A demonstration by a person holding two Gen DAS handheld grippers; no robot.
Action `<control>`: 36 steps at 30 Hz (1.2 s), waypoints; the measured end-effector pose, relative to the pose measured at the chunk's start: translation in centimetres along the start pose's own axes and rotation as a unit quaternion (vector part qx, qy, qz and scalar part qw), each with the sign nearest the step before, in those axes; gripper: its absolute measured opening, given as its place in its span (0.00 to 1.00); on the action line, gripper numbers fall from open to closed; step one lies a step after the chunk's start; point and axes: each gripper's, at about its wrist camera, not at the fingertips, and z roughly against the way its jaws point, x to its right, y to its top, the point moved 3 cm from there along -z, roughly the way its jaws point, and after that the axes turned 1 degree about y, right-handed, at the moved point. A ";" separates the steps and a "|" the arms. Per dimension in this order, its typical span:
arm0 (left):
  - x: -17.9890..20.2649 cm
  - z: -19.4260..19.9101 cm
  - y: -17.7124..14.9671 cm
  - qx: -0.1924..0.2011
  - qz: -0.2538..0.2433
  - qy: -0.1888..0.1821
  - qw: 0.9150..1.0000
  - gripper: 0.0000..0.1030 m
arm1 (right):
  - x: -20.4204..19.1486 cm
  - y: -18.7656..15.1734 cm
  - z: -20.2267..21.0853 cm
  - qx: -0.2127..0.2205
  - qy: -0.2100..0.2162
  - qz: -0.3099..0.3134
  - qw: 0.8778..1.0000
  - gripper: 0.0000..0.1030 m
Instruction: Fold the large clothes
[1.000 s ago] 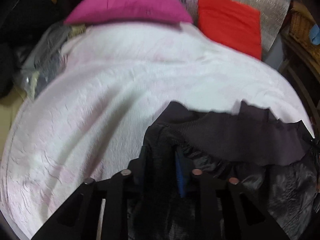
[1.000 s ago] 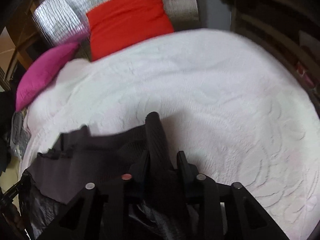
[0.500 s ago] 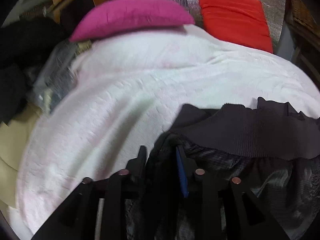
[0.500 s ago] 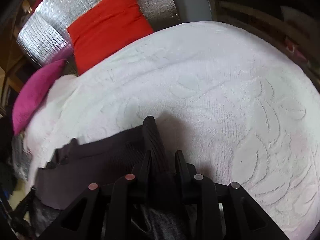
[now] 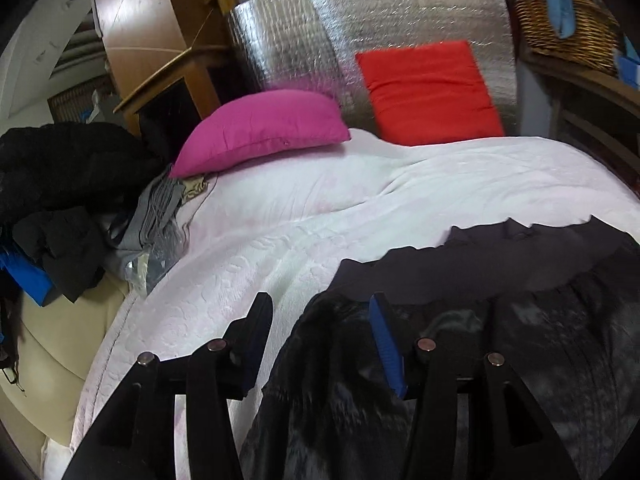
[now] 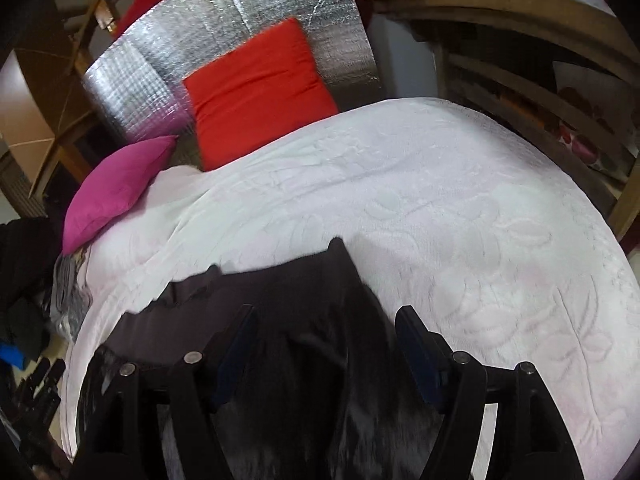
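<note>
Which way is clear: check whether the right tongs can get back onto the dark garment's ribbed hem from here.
Probably yes. The right tongs have just been opening and stand open right over the dark garment, its ribbed hem lying flat on the white bedspread just ahead, with nothing between them.

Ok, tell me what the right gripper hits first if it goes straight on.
Probably the dark garment lying between the open right gripper fingers, then the white bedspread beyond; depth is unclear.

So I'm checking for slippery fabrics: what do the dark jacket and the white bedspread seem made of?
Dark jacket: likely a synthetic shell, going by its faint sheen, with a matte ribbed knit hem. White bedspread: soft matte plush or cotton, embossed with raised flowers; probably not slippery.
</note>
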 end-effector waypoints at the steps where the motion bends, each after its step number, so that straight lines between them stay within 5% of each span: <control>1: 0.1 0.4 -0.2 0.002 -0.002 0.001 1.000 0.50 | 0.1 -0.5 0.3 -0.003 0.001 0.002 1.000 0.73; 19: 1.2 2.7 -5.0 -0.028 -0.012 0.000 1.000 0.50 | -3.7 -7.4 2.9 -0.041 0.011 0.097 0.994 0.73; 20: 1.4 2.5 -5.3 -0.033 -0.014 -0.002 0.999 0.51 | -3.5 -7.4 2.9 -0.045 0.008 0.098 0.994 0.73; 23: 2.3 1.4 -6.8 -0.074 -0.020 -0.036 0.996 0.77 | -2.7 -7.7 2.6 -0.059 0.005 0.094 0.994 0.73; 26: 3.4 0.2 -8.0 -0.111 -0.023 -0.073 0.991 0.77 | -2.1 -8.8 1.1 -0.091 -0.004 0.106 0.990 0.72; 29: 3.5 -0.7 -7.7 -0.101 -0.033 -0.051 0.993 0.77 | -1.7 -9.1 0.3 -0.093 -0.022 0.121 0.988 0.71; 36: 0.4 -0.9 -5.6 -0.111 0.050 -0.077 0.989 0.77 | 3.5 -5.6 4.3 -0.030 0.006 0.014 0.999 0.73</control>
